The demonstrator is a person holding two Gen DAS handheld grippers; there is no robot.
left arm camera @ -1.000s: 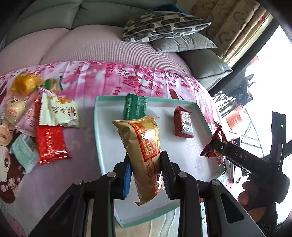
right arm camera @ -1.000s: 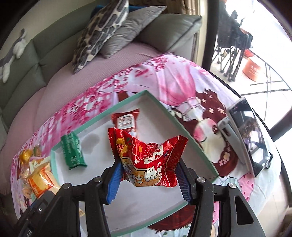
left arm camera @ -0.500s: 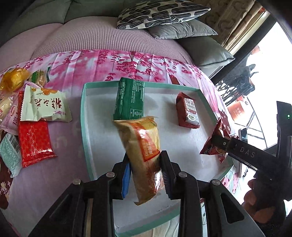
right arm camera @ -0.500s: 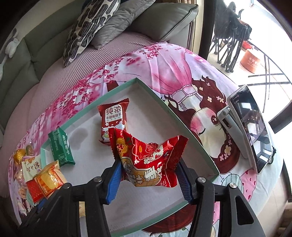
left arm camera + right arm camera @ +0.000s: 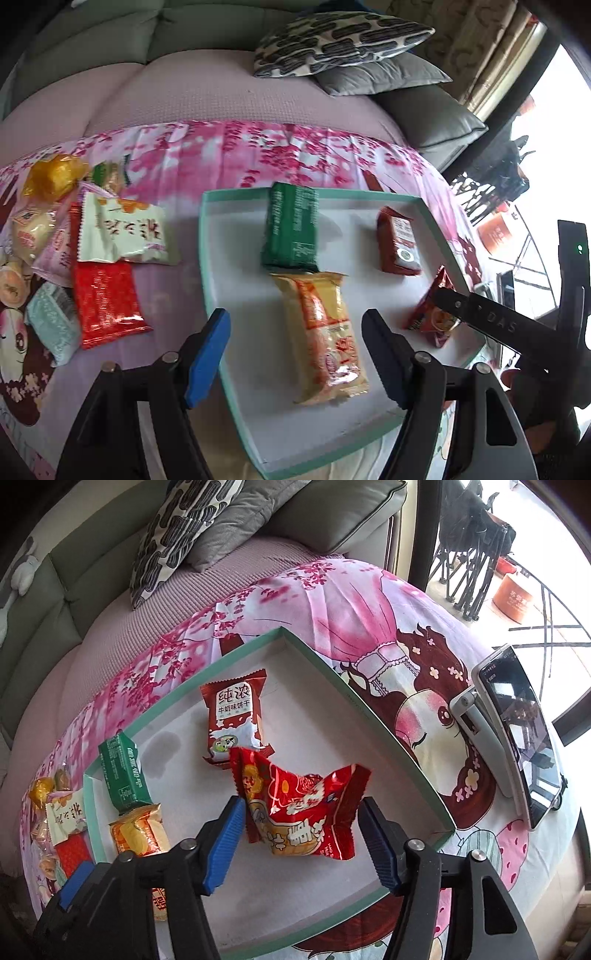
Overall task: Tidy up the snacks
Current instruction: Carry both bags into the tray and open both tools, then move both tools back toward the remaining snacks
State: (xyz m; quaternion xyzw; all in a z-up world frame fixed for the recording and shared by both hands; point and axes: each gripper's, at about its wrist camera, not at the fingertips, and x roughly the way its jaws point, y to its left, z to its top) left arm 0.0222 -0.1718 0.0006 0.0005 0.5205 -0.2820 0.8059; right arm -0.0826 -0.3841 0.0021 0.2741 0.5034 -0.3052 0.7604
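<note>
Left gripper [image 5: 295,354]: jaws spread wide, gripping nothing. Yellow-orange packet [image 5: 321,336] lying flat on the tray [image 5: 236,306], between the parted fingers, far end just touching the green packet [image 5: 291,227].

Right gripper [image 5: 301,838]: fingers parted on either side of the red crinkled packet [image 5: 299,812]. Contact with the pads not evident; whether the packet hangs or already rests on the tray floor cannot be told. Dark red biscuit packet [image 5: 234,716] just beyond it, touching or nearly so.

Step in hand, by judgement: release of 2 packets into the tray, 4 in the tray in all.

Recommended for clean completion:
- Withdraw both grippers straight back, jaws held wide, so no pad drags a wrapper.
- Keep the right fingers clear of the tray's near wall.
- Avoid nudging the biscuit packet out of line.

Outstanding: loose pile on the pink cloth [image 5: 229,155] left of the tray, including the white packet [image 5: 123,232] and red foil packet [image 5: 105,302]. Phone on stand [image 5: 517,734] well clear to the right.
</note>
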